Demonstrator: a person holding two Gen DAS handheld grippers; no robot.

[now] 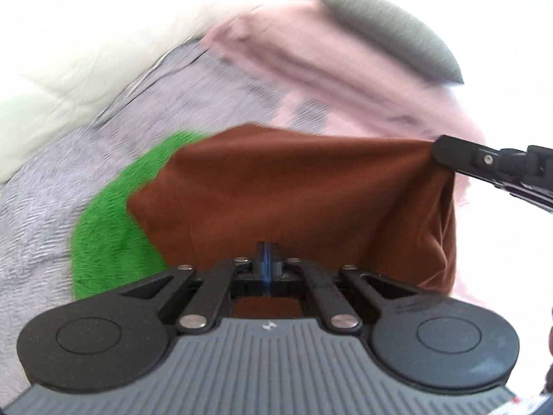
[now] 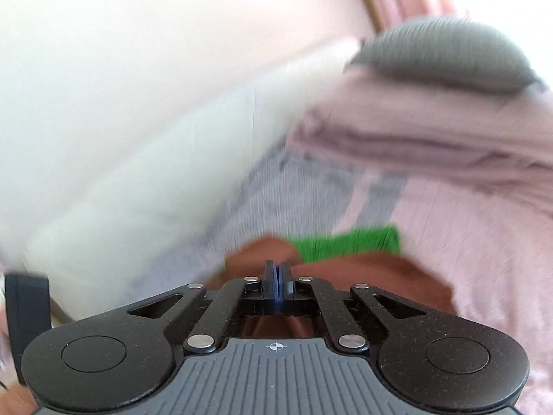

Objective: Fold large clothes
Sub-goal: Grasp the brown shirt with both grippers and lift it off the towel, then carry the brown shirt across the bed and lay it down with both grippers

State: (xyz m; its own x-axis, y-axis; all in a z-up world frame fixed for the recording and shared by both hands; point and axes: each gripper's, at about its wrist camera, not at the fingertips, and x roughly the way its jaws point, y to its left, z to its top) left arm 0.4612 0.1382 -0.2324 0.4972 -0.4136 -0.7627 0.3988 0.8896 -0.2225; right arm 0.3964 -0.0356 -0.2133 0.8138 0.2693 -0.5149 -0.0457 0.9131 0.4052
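A rust-brown garment point(image 1: 283, 190) is stretched out ahead in the left wrist view, lying partly over a bright green cloth point(image 1: 110, 221). My left gripper point(image 1: 266, 250) is shut, its closed tips pressed into the brown fabric near its lower edge. Coming in from the right, my right gripper point(image 1: 437, 148) pinches the garment's upper right corner and holds it raised. In the right wrist view, the right gripper point(image 2: 278, 268) is shut with the brown garment point(image 2: 363, 276) bunched around its tips. The green cloth point(image 2: 349, 242) shows just beyond.
A grey textured bedspread point(image 1: 193, 97) covers the bed. Behind the garment lies a pink blanket point(image 1: 311, 65) with a grey pillow point(image 1: 390, 31) on it. A white padded headboard point(image 1: 69, 41) runs along the left. The pictures are blurred by motion.
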